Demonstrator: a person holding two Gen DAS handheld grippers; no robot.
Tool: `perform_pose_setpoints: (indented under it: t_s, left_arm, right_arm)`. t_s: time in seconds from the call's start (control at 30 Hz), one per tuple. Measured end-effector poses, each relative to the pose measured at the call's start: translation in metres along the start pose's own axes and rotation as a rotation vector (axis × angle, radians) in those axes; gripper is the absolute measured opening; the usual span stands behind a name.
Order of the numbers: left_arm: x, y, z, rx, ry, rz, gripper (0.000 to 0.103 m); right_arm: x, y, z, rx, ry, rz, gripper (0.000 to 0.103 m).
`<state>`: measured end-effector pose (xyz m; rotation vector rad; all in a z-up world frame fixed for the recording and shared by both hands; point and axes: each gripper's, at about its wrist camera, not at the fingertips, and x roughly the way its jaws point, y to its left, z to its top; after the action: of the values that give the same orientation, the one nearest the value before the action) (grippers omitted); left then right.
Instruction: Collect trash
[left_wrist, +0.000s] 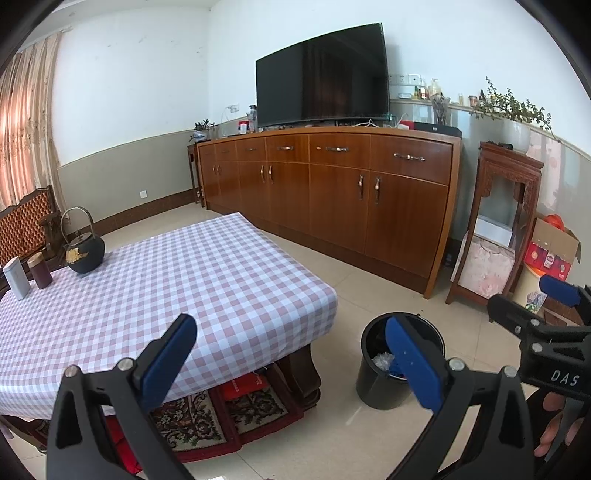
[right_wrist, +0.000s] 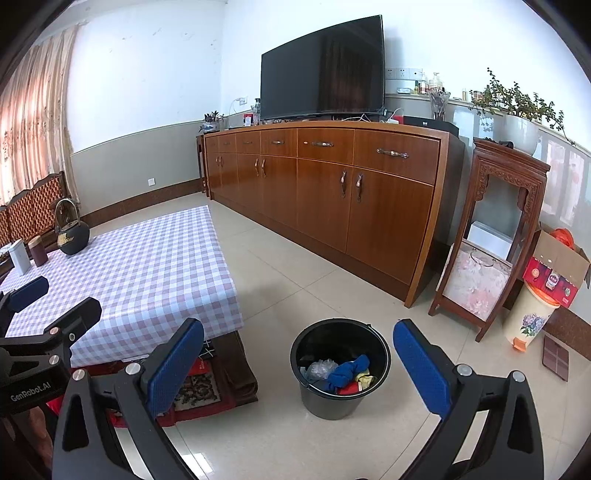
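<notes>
**Both grippers spread and empty above the floor, trash lying in the black bucket**

Left to right. At far left, on the checked tablecloth of the low table, stand a white tin, a dark red canister and a black iron kettle with a looped handle. The left gripper is held over the table's near corner, its blue-padded fingers spread wide with nothing between them. Under the table lies a patterned red rug. To the right of the table, on the tiled floor, stands the black bucket; inside it lie the trash items: crumpled clear plastic, a blue cloth and red and yellow scraps. The right gripper frames the bucket from above, its fingers likewise parted and holding nothing. Behind, a long wooden sideboard carries a dark television. Farther right stand a carved wooden stand, a cream floral bin and an open cardboard box.
</notes>
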<state>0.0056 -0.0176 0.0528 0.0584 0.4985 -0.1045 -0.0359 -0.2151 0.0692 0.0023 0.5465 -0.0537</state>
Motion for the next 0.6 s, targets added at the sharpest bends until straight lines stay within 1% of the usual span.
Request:
perform_pose_setpoints:
  t_s: [0.6]
  left_arm:
    - [0.0019, -0.0005, -0.0033, 0.01, 0.004, 0.003, 0.103]
  right_arm:
    - [0.0039, -0.0053, -0.0044, 0.023, 0.02, 0.0, 0.103]
